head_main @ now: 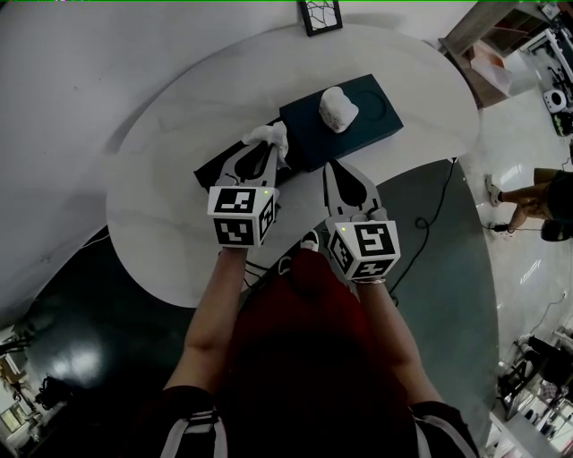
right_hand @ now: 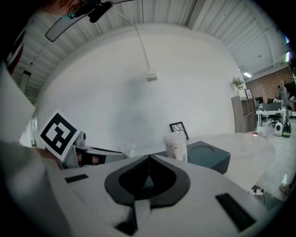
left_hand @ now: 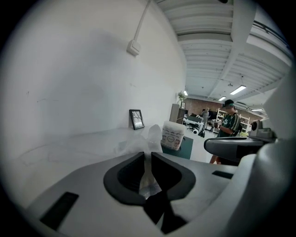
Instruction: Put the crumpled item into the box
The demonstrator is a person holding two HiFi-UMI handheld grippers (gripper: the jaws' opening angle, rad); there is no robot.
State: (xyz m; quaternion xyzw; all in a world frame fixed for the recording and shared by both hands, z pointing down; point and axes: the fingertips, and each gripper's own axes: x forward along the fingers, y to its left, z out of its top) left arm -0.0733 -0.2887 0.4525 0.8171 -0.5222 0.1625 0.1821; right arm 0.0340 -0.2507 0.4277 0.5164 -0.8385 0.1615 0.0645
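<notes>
Now: left tongs (head_main: 267, 148) clenched on the wad (head_main: 272, 134), a crumpled white scrap, part see-through. A tail of it runs down between the pads, with the bulk bunched past the tips. Wad is held above the worktop (head_main: 179, 224), at the near left corner of the box (head_main: 376, 125). Right tongs (head_main: 331, 170) pinched together with nothing in them. They hang just beside the left pair, pointing at the box's near edge.

Box: dark teal, round recess in its top. White cup (head_main: 338, 108) stands on that top, beside the recess. A dark panel (head_main: 213, 166) juts out left of the box, beneath the left tongs. Cannot tell whether it is a lid, a tray or the open part. Frame (head_main: 320, 15) at the far edge, well apart.

Step in hand, as I read it: carry the wad to the box. Not yet in.

To do it well:
- Settle first where the opening is; no view shows one clearly.
- Bring the wad low over the opening before letting go. Light stuff drifts and may cling to a pad.
- Keep clear of the cup. It looks light, and a nudge could tip it.
- Open wide and lift straight away, so the tail pulls free.
- Right tongs are free to steady the box, or to press the wad down if it springs up.
</notes>
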